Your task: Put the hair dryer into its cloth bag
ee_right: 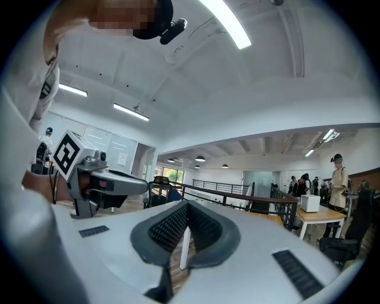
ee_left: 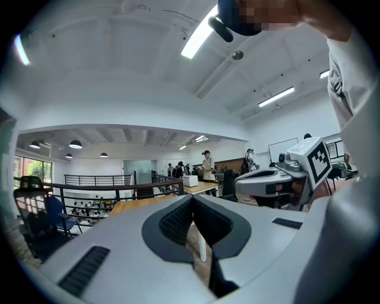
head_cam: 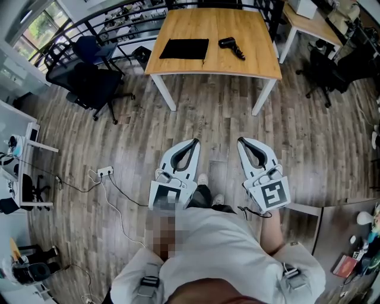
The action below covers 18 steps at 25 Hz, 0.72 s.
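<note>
On the wooden table [head_cam: 249, 65] far ahead, a flat black cloth bag [head_cam: 184, 48] lies left of a black hair dryer [head_cam: 230, 45]. Both are well apart from the grippers. My left gripper [head_cam: 195, 142] and right gripper [head_cam: 242, 142] are held side by side over the wood floor, close to the person's body and pointing toward the table. Each has its jaw tips pressed together with nothing between them. In the left gripper view the left gripper [ee_left: 192, 199] is shut and the right gripper's body shows at the right. In the right gripper view the right gripper [ee_right: 186, 205] is shut too.
Dark office chairs [head_cam: 89, 83] stand left of the table beside a black railing [head_cam: 113, 18]. A power strip with cables [head_cam: 105, 172] lies on the floor at the left. Another desk [head_cam: 309, 24] and chair [head_cam: 323, 71] stand at the upper right. People stand far off.
</note>
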Available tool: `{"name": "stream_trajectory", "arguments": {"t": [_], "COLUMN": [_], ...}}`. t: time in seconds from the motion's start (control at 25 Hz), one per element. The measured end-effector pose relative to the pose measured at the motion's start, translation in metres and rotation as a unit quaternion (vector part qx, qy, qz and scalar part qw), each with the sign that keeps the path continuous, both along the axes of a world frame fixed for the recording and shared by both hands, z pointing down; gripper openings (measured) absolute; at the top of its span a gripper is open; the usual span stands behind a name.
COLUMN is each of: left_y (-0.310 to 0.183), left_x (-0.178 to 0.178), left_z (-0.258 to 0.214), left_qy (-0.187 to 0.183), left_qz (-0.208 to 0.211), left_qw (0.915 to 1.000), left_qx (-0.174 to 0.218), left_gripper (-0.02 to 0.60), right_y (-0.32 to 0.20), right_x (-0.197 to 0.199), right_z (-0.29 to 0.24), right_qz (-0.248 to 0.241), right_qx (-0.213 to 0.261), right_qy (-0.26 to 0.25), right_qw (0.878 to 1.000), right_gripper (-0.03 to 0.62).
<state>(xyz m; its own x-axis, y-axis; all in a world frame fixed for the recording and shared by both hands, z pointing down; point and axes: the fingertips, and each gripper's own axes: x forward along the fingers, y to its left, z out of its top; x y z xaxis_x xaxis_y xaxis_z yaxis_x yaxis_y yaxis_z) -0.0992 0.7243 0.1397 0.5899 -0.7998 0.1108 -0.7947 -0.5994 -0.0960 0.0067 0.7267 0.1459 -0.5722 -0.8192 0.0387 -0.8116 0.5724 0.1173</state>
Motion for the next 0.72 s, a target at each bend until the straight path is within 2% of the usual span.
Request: {"name": "stream_trajectory", "arguments": {"t": [0.72], "left_y": [-0.107], "left_x": [-0.032], "left_z": [0.009], "left_qy": [0.021], "left_qz": [0.024], "left_qw": [0.9995], "left_qx": [-0.006], "left_gripper": [0.020], "right_y": [-0.101], "right_x": [-0.032], "right_z": [0.007], "right_qz": [0.024], "right_qx": [-0.009], "right_qy": [0.023], "right_qw": [0.999], "right_gripper": [0.021]}}
